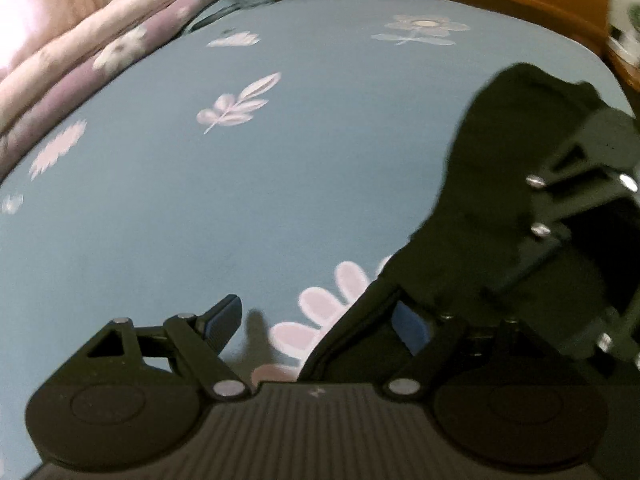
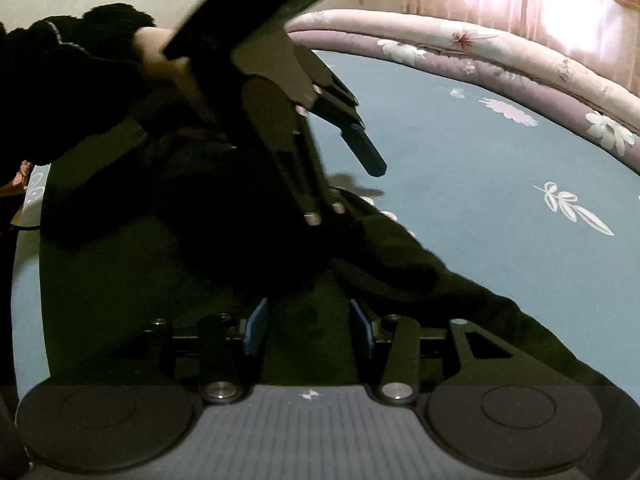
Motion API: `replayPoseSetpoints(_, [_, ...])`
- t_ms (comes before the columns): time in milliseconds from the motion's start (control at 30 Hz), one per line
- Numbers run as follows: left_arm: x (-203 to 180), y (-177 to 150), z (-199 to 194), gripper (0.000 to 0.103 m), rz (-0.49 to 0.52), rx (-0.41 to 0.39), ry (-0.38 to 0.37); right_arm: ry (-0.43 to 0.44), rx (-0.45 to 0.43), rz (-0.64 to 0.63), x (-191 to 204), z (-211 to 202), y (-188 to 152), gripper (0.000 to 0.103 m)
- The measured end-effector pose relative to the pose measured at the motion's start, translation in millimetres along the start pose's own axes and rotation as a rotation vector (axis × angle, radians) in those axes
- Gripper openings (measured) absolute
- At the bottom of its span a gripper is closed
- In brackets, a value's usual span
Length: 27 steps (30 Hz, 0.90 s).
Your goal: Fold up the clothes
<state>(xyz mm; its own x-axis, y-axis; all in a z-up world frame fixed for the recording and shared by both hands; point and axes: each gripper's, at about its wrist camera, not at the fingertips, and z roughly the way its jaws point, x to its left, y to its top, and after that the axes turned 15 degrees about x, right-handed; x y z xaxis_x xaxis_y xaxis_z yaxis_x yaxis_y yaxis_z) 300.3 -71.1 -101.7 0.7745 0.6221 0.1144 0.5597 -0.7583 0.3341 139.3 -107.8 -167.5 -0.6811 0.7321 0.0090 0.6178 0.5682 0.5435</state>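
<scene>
Dark garment lying on the flowered bed, both grippers over it with their jaws apart.

The blue bed sheet (image 1: 168,208) is the biggest thing here, with a rolled quilt (image 2: 500,60) along its far side. The dark garment (image 2: 180,280) lies spread on the sheet near the front edge. It looks soft, light and limp, so I think it is best to take it at an edge or a corner. The left gripper (image 1: 320,320) stands wide open over its border, gripping nothing; the right gripper (image 2: 308,324) is partly open above the cloth, not pinching it.
</scene>
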Motion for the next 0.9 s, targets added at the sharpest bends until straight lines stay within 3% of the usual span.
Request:
replayPoseSetpoints(133, [28,4,12,0.080,-0.234,-0.051,-0.036,-0.004,0.000,-0.005,2,0,-1,0.053])
replayPoseSetpoints(200, [41,1,15,0.071,-0.380,-0.091,0.051,-0.002,0.001,-0.004,1,-1,-1,0.053])
replayPoseSetpoints(233, [47,0,17,0.071,-0.419,-0.085,0.057,-0.002,0.001,-0.003,1,-1,-1,0.053])
replayPoseSetpoints(267, [53,-2,17,0.071,-0.431,-0.079,0.015,-0.001,0.001,-0.003,1,-1,-1,0.053])
replayPoseSetpoints(433, [44,-14,-8,0.074,-0.335,-0.132,-0.022,0.006,0.001,0.001,-1,-3,-2,0.054])
replayPoseSetpoints(633, [28,-9,1,0.073,-0.164,-0.070,-0.120,0.024,0.007,0.006,-5,-3,1,0.054])
replayPoseSetpoints(767, [15,7,7,0.072,-0.012,-0.078,-0.130,0.046,0.009,0.019,-10,-3,3,0.054])
replayPoseSetpoints(867, [13,16,13,0.061,0.040,-0.055,-0.173,0.036,0.013,0.009,-10,-3,3,0.054])
replayPoseSetpoints(900, [15,17,13,0.048,0.030,-0.049,-0.204,0.032,0.014,0.006,-10,-3,3,0.054])
